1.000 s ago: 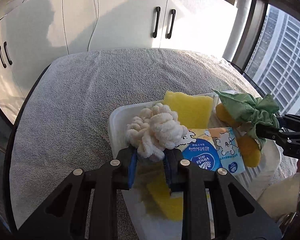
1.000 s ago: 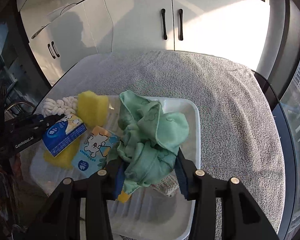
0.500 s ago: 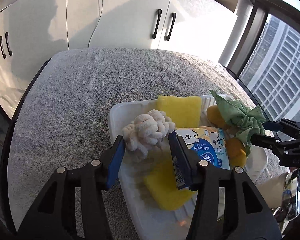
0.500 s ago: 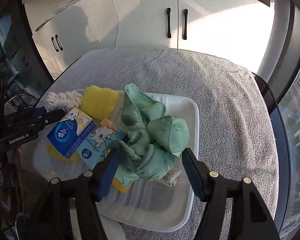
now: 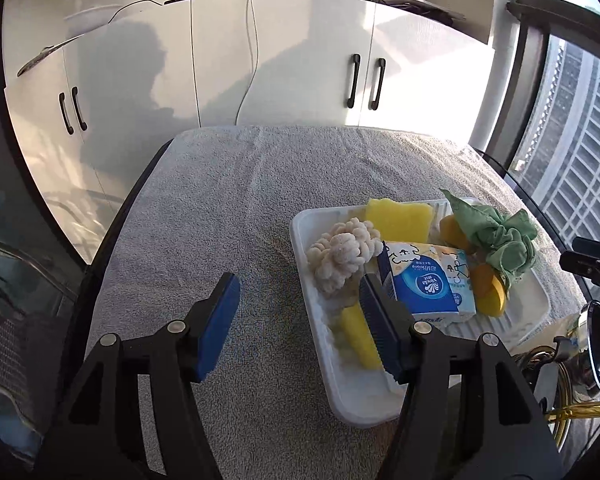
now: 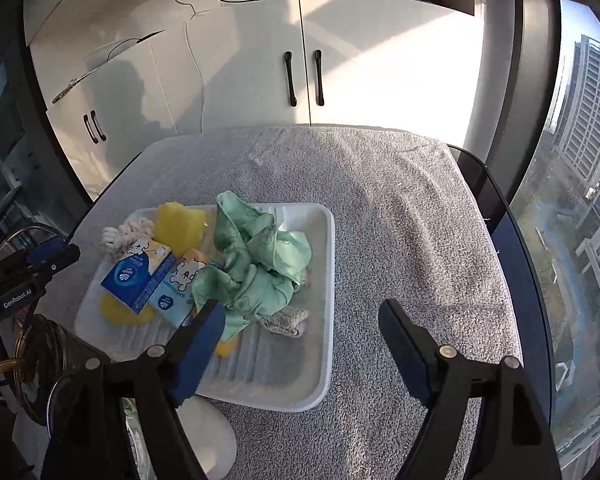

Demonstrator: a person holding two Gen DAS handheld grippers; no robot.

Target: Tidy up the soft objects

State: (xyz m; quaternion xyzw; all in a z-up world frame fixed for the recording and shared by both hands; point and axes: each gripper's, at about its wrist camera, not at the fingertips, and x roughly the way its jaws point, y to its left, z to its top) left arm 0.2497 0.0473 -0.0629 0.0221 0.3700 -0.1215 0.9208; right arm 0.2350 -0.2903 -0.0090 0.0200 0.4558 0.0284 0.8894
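Printed upside down on the blue face of the blue-and-white paper tissue packet (image 5: 426,286) in the white plastic tray (image 5: 300,224): the brand "Vinda", with small characters beside it too fine to read. Stamped in white along the black body of the left hand-held gripper (image 6: 40,258), seen from the right wrist: "GenRobot.AI".

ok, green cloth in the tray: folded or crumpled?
Crumpled. The green cloth sits bunched in loose, uneven folds in the white tray, partly over a grey cloth and a yellow sponge; no flat, squared edges.
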